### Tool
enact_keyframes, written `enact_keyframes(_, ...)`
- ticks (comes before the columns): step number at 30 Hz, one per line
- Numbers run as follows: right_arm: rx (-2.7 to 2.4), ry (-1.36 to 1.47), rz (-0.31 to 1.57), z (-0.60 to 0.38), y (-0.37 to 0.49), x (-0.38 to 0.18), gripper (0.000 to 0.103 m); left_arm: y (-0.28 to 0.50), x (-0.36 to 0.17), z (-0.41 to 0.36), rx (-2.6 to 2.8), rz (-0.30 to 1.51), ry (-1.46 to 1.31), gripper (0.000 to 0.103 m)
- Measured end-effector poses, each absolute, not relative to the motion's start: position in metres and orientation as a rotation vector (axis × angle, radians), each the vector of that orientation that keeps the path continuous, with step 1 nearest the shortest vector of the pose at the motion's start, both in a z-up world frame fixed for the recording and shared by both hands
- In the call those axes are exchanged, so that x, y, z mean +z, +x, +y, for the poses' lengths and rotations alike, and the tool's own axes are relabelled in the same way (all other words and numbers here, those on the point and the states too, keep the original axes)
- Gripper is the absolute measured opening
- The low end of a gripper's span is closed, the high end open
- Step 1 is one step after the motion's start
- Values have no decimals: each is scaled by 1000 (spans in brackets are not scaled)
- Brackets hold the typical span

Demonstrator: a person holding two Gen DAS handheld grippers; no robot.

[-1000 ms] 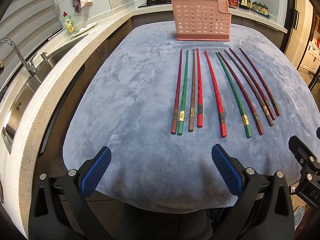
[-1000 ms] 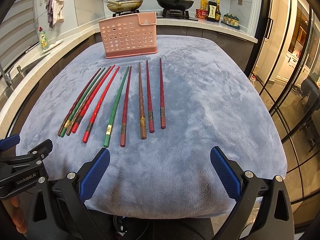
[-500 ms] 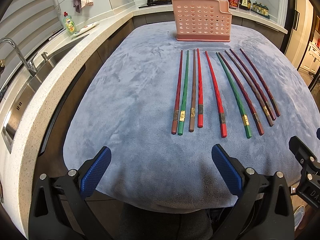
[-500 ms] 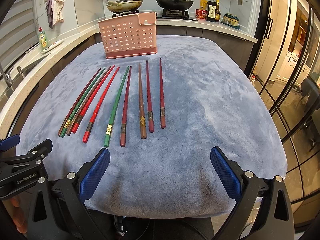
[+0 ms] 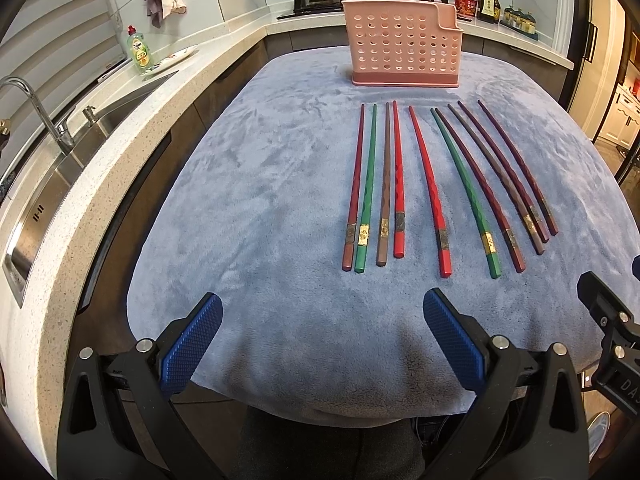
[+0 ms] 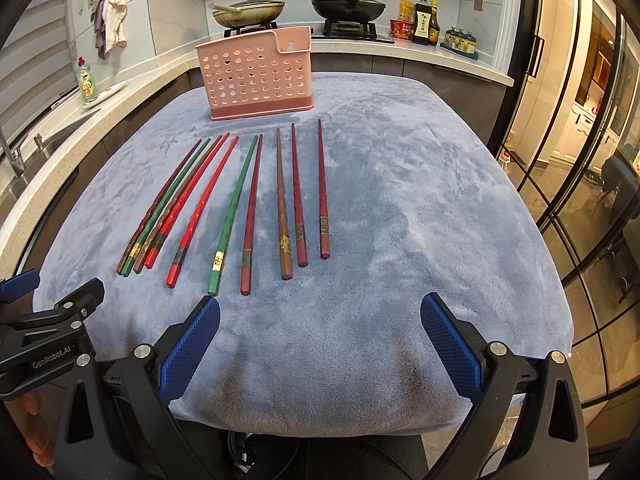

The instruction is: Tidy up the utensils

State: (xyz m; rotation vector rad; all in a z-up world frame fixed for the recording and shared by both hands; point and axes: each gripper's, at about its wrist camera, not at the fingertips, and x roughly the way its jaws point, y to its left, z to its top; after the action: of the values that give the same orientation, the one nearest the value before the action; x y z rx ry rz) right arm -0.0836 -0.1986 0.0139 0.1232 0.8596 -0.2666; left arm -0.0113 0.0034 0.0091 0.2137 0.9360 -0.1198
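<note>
Several chopsticks lie side by side on a blue-grey plush cloth [image 5: 248,208] [image 6: 420,208], thick ends toward me: dark red, green [image 5: 366,200] [image 6: 232,216], brown [image 6: 282,208] and bright red [image 5: 430,196] [image 6: 200,210] ones. Behind them stands a pink perforated utensil holder [image 5: 404,54] [image 6: 256,76]. My left gripper [image 5: 322,322] hovers open at the cloth's near edge, nothing between its blue pads. My right gripper [image 6: 320,322] is open and empty too, just short of the chopsticks' ends. Each gripper's body shows at the edge of the other's view.
A speckled counter with a sink and tap [image 5: 44,120] runs along the left, with a green soap bottle [image 5: 138,52]. Two pans [image 6: 248,10] and sauce bottles [image 6: 424,20] stand on the back counter. Glass doors [image 6: 580,120] are on the right.
</note>
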Motion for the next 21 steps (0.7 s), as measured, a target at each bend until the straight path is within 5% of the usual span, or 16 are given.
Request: enact_keyframes(21,-324,169,841,-230,-69,8,96,44,-11,40,-114,965,69,96)
